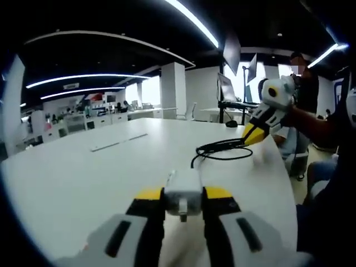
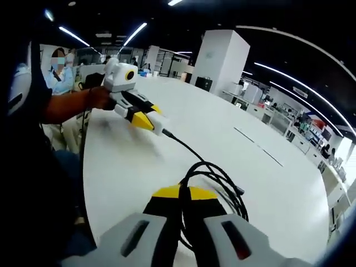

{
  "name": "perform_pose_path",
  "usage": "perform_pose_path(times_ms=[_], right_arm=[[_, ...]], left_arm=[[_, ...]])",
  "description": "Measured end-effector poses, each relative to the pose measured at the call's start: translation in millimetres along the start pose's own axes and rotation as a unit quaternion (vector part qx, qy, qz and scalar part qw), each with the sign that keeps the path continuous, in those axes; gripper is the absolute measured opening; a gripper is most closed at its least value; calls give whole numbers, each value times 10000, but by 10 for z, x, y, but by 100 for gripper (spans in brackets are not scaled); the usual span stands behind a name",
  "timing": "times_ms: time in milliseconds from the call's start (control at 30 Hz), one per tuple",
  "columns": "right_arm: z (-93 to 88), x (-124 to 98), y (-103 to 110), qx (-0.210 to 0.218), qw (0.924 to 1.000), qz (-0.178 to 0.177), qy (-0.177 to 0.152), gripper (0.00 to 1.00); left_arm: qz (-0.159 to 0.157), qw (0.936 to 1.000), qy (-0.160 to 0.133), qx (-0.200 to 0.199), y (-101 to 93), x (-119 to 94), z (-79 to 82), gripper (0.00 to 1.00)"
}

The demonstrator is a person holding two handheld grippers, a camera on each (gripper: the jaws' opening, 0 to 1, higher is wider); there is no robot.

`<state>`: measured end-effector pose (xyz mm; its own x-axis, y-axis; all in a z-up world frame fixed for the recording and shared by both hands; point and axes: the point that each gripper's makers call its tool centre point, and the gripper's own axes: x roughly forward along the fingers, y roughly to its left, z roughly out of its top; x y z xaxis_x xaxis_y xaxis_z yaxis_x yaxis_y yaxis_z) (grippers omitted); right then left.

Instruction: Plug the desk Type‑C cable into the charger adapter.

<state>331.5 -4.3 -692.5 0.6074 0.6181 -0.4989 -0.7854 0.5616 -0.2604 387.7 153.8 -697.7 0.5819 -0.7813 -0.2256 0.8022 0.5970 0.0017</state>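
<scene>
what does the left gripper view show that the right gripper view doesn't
Left gripper view: the white charger close up, clamped in the left gripper, and monitors beyond the table. Right gripper view: the right gripper shut on the black cable close up, and a seated person beside the table. Both: the white table, the looped cable, the charger and both grippers.

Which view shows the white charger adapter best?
The left gripper view: the charger adapter sits close and centred, clamped between the left tongs. In the right gripper view it is a small white block at the tip of the distant left tongs, with the black cable running from it.
</scene>
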Motion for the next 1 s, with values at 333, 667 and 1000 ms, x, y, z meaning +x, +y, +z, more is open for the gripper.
perform_pose_path(times_ms=[333, 667, 1000], right_arm=[[96, 130, -125, -57, 9999, -95, -84, 0], [182, 285, -241, -67, 9998, -148, -148, 0], [214, 467, -354, -9, 9998, -140, -171, 0]], left_arm=[[99, 9999, -103, -3, 132, 87, 103, 23], [199, 9997, -140, -40, 309, 167, 130, 23], [297, 9995, -98, -94, 480, 255, 115, 23]])
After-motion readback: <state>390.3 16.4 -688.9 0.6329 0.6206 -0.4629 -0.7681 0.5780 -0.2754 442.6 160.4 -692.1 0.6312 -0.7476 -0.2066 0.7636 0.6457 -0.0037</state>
